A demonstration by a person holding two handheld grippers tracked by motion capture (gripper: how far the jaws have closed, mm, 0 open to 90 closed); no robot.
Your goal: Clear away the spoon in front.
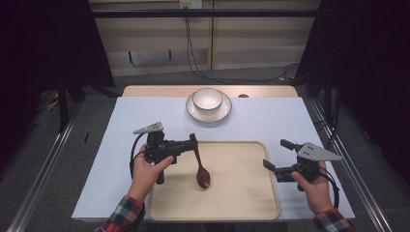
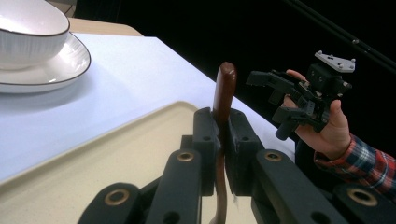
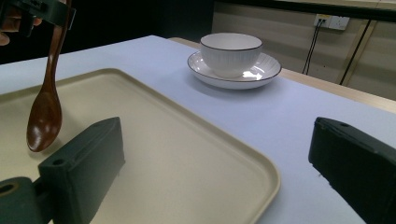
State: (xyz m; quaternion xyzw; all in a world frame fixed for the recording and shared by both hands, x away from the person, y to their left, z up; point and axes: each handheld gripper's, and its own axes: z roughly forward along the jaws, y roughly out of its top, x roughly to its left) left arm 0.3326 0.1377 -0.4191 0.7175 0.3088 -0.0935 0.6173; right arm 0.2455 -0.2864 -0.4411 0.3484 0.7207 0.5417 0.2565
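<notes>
Over the tray (image 1: 241, 203) I have the left gripper (image 1: 189, 144) clenched on the upper handle of the wooden spoon (image 1: 200, 169), and my worry is the grip: it sits near the handle's top end, so the long bowl end hangs free below and could swing or twist between the fingers (image 2: 205, 135) if I turn the wrist fast. In the left gripper view the handle tip pokes up past the fingers and the rest runs down between them, so the hold looks narrow; I judge a slip would drop the spoon onto the tray, or onto the surface (image 1: 145, 111) if I'm already moving off it. The spoon hangs bowl-down above the tray; whether its tip touches the tray I cannot tell. Second risk: the bowl (image 1: 208, 98) on its plate (image 1: 209, 115) stands at the far side, well apart from the spoon, and a swinging spoon end could knock its rim if I carry it there carelessly. Left hand (image 1: 147, 169) wraps the grip from below, forearm coming in from the near edge, gripper pointing right across the tray's left rim. Right gripper (image 1: 279, 155) is released, fingers wide apart, holding nothing, held by the right hand (image 1: 312, 186) just beside the tray's right edge, pointing left and away toward the bowl.
</notes>
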